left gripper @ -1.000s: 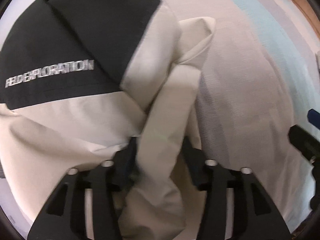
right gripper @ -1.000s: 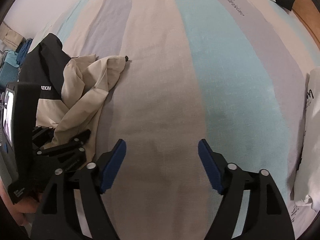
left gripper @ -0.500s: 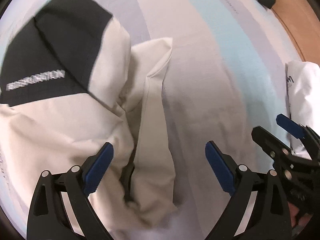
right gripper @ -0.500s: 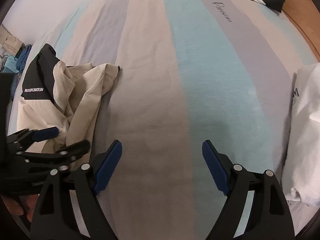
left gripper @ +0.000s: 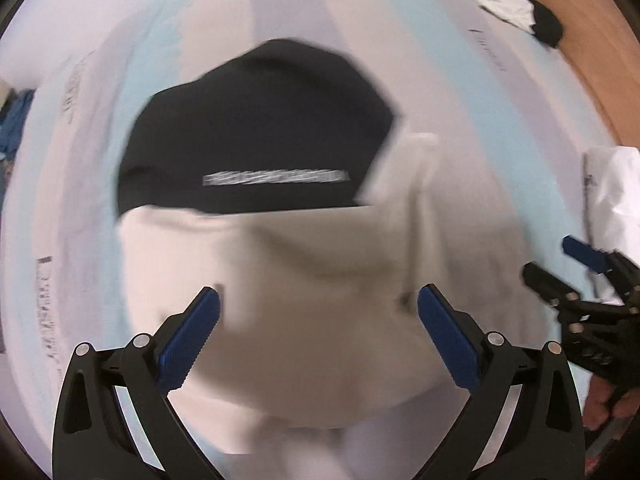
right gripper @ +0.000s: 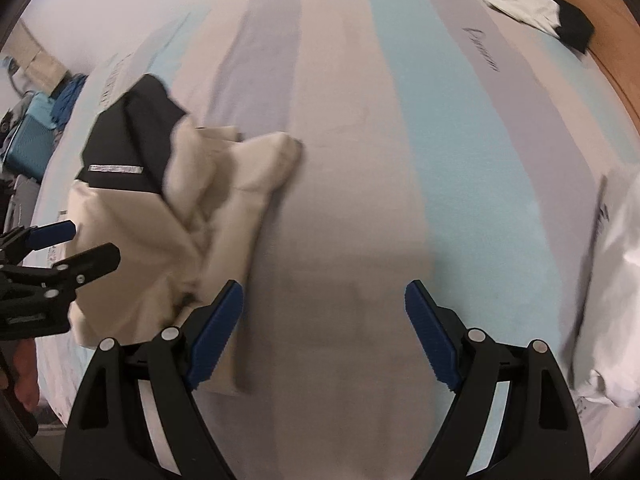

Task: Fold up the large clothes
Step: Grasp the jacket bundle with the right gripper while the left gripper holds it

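A cream and black jacket (left gripper: 304, 264) with a silver text strip lies bunched on the striped bed sheet (right gripper: 360, 120). It shows at the left of the right wrist view (right gripper: 172, 216). My left gripper (left gripper: 318, 316) is open and empty, raised above the cream part of the jacket. My right gripper (right gripper: 324, 304) is open and empty over bare sheet, just right of the jacket's edge. Each gripper shows at the edge of the other's view: the right one (left gripper: 576, 264), the left one (right gripper: 72, 244).
A white garment (right gripper: 616, 280) lies at the right edge of the bed. Another white and black garment (right gripper: 532, 0) lies at the far right corner, by the wooden floor (left gripper: 592, 60). Blue bags (right gripper: 32, 136) stand beyond the bed's left side.
My left gripper let go of the cream fold, opened wide and pulled back and up from the jacket. The right gripper stayed open and drifted slightly toward the jacket.
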A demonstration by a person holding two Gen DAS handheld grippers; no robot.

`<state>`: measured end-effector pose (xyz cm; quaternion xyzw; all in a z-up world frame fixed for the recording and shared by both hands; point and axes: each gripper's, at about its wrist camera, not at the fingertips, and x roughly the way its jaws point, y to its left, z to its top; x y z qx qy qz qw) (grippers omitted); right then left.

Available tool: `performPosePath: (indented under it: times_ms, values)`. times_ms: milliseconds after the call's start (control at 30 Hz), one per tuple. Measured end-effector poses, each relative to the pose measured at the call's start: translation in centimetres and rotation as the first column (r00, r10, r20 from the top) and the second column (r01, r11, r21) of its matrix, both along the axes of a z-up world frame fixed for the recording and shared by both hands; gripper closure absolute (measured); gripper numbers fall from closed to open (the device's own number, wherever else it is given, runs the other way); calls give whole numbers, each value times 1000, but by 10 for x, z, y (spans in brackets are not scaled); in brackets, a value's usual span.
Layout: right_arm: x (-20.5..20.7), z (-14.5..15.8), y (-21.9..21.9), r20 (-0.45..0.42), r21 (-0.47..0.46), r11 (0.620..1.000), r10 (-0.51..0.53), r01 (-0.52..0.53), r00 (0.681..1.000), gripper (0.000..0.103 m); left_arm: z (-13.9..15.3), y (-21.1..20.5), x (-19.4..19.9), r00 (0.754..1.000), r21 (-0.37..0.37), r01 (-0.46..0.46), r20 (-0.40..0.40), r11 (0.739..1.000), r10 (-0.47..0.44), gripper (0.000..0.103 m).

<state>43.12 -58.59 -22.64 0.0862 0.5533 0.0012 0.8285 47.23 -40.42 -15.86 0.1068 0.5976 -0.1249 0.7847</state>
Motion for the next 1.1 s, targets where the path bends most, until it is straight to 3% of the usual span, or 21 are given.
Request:
performPosePath:
  times_ms: [200, 400, 500, 733, 933, 1100]
  values:
    - [20, 1, 45, -2, 29, 999, 46, -46, 999, 23, 0, 72, 12, 998, 25, -63, -9, 998, 64, 6]
    - [40, -7, 67, -41, 79, 995, 56, -53, 998, 23, -10, 126, 28, 993, -76, -81, -96, 994, 74, 6]
    - [48, -13, 70, -68, 109, 993, 55, -47, 996, 23, -9, 149, 31, 993, -116, -74, -102, 990, 62, 6]
    - [65, -35, 84, -118, 104, 992, 91, -79, 989, 23, -24, 175, 49, 985, -262, -72, -172, 962, 27, 6]
    - [76, -52, 89, -148, 121, 987, 125, -107, 981, 23, -53, 176, 59, 976, -315, -27, -213, 949, -43, 5]
    - [91, -64, 95, -175, 135, 984, 140, -118, 974, 22, -61, 175, 64, 971, -364, -1, -223, 931, -86, 5]
